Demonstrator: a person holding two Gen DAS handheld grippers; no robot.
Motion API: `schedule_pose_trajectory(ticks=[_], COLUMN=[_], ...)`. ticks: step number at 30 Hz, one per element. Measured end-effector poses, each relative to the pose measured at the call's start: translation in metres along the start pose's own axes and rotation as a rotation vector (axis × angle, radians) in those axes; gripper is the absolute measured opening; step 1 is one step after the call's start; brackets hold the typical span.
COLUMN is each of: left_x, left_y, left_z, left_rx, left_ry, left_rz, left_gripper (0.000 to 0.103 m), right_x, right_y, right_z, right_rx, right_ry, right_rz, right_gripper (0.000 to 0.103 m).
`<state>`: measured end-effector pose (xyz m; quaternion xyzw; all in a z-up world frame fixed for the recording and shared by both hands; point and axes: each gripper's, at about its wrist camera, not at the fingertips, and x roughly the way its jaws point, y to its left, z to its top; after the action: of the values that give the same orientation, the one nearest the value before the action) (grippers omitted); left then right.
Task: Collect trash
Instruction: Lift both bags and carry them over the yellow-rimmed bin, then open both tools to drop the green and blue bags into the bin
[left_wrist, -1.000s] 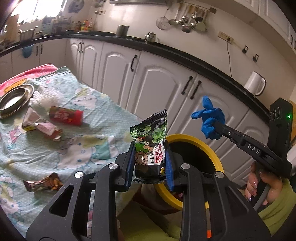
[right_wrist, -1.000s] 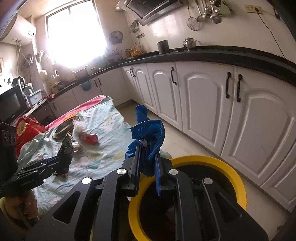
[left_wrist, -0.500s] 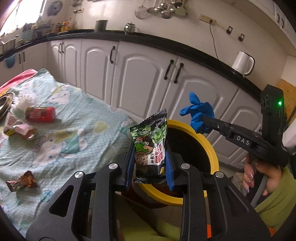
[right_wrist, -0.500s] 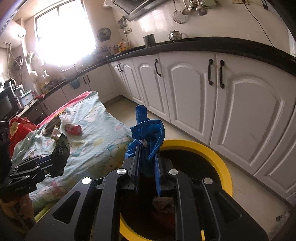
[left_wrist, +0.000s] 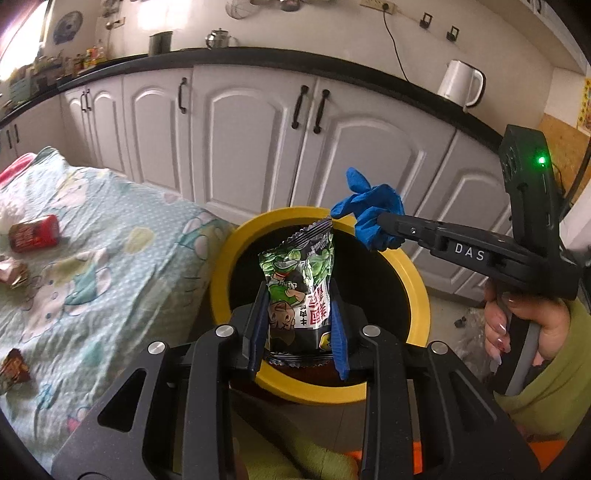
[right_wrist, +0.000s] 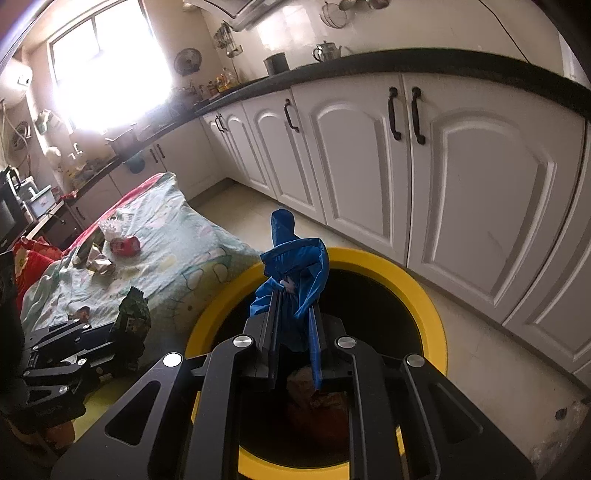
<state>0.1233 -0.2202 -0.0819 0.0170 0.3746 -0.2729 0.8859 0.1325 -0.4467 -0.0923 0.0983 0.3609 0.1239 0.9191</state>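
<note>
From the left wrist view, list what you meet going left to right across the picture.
Red can on the blanket → green snack packet held in the left tongs over the yellow-rimmed bin → blue glove pinched in the right tongs → white kettle → hand.

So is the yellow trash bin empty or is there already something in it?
Not empty: in the right wrist view, crumpled reddish-brown trash lies at the bottom of the yellow-rimmed bin. How full, cannot tell.

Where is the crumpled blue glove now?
The crumpled blue glove is clamped in the right gripper, above the yellow-rimmed black bin, right of the green snack packet.
</note>
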Motion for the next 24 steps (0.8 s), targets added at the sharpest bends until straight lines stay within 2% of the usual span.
schedule_pose_trajectory(ticks=[8, 12, 14, 16, 18, 23, 24], left_x=[0.02, 0.025, 0.025, 0.024, 0.023, 0.013, 0.009], left_y=[-0.004, -0.003, -0.003, -0.003, 0.0, 0.009, 0.011], left_z=[0.003, 0.004, 0.004, 0.003, 0.002, 0.002, 0.003], left_rx=[0.018, 0.007, 0.005, -0.002, -0.016, -0.063, -0.073], left_ry=[0.03, 0.034, 0.027, 0.026, 0.023, 0.005, -0.001], left_rz=[0.004, 0.002, 0.002, -0.005, -0.008, -0.005, 0.0], left_gripper=[0.024, 0.027, 0.034, 0.043, 0.055, 0.086, 0.088], right_x=[0.006, 0.006, 0.006, 0.004, 0.002, -0.003, -0.004], right_y=[-0.016, -0.022, -0.024, -0.025, -0.028, -0.033, -0.034], right_z=[-0.007, -0.009, -0.009, -0.008, -0.007, -0.004, -0.003], right_rx=[0.034, 0.048, 0.059, 0.071, 0.082, 0.108, 0.111], right_ry=[0.034, 0.038, 0.039, 0.03, 0.018, -0.008, -0.013], right_rz=[0.004, 0.005, 0.003, 0.002, -0.004, -0.029, -0.033], right_gripper=[0.015, 0.017, 0.021, 0.039, 0.047, 0.06, 0.062])
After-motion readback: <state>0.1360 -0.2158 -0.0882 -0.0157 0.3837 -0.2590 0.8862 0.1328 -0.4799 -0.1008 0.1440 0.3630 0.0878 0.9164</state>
